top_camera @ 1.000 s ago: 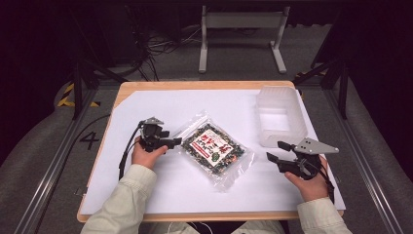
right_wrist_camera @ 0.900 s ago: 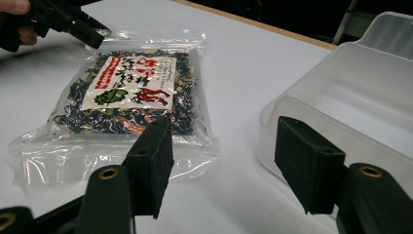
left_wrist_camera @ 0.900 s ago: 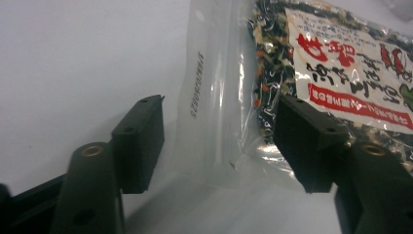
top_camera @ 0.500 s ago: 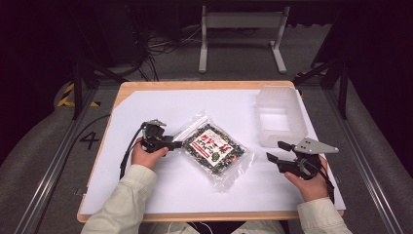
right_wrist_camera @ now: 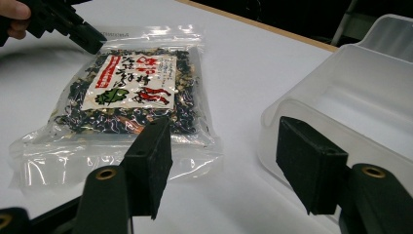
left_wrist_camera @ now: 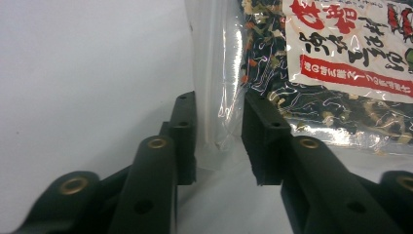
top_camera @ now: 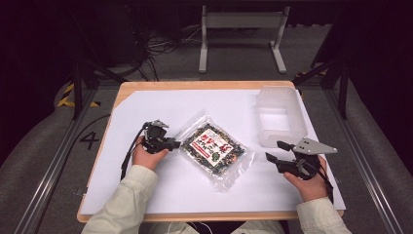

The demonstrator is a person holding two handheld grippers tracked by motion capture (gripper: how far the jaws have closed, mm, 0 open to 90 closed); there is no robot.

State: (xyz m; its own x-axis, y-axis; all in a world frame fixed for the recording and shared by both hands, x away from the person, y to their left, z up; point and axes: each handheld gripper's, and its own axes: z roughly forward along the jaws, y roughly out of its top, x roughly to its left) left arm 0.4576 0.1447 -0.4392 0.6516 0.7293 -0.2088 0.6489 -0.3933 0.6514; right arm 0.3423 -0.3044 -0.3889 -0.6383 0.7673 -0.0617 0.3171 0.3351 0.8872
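Observation:
A clear bag of dark dried mix with a white and red label [top_camera: 214,148] lies flat on the white sheet near the table's middle. My left gripper [top_camera: 176,144] is at the bag's left edge. In the left gripper view the clear sealed edge [left_wrist_camera: 216,73] runs between the two jaws of the left gripper [left_wrist_camera: 219,122], which stand narrowly apart and open around it. My right gripper [top_camera: 274,151] hovers to the right of the bag, jaws wide open and holding nothing. The right gripper view shows the bag [right_wrist_camera: 131,92] ahead of the right gripper [right_wrist_camera: 224,146], and the left gripper [right_wrist_camera: 90,39] at the bag's far corner.
A translucent plastic container [top_camera: 265,97] stands at the back right, just beyond my right gripper, and looms close in the right gripper view [right_wrist_camera: 341,97]. A white sheet [top_camera: 160,107] covers the wooden table [top_camera: 146,87]. Cables and a metal stand lie on the floor behind.

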